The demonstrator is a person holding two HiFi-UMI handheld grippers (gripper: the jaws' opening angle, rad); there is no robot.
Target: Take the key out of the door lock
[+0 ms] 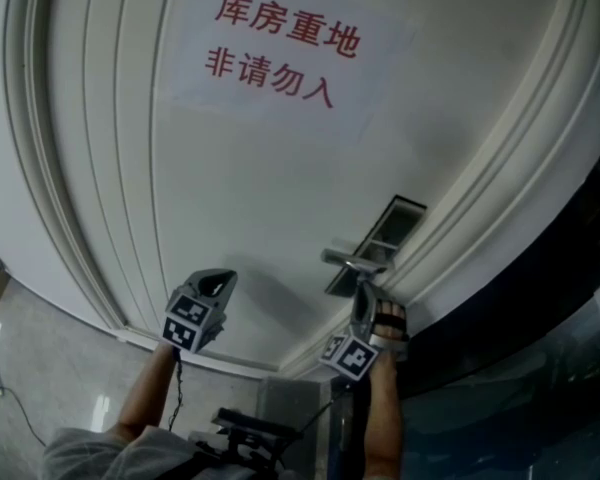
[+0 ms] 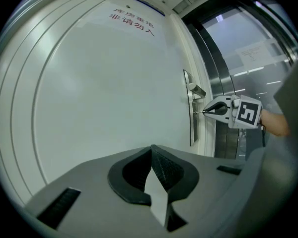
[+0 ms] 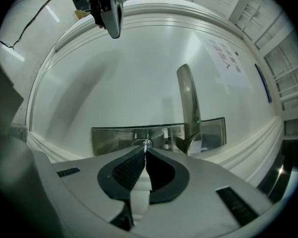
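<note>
The key (image 3: 146,145) is a thin metal sliver standing in the round lock cylinder (image 3: 139,143) of a steel lock plate (image 3: 109,139) on a white door (image 1: 260,198). My right gripper (image 3: 145,150) is shut on the key, tips right against the cylinder. In the left gripper view the right gripper (image 2: 205,112) points level at the plate (image 2: 190,128), just under the lever handle (image 2: 196,89). The head view shows it (image 1: 364,288) below that handle (image 1: 352,259). My left gripper (image 2: 151,149) is shut and empty, held off the door's bare panel (image 1: 218,280).
A paper sign (image 1: 280,53) with red characters hangs high on the door. Ribbed door-frame mouldings (image 1: 500,178) run beside the lock, with dark glass panelling (image 1: 540,308) beyond. A cable lies on the pale floor (image 1: 5,388) at lower left.
</note>
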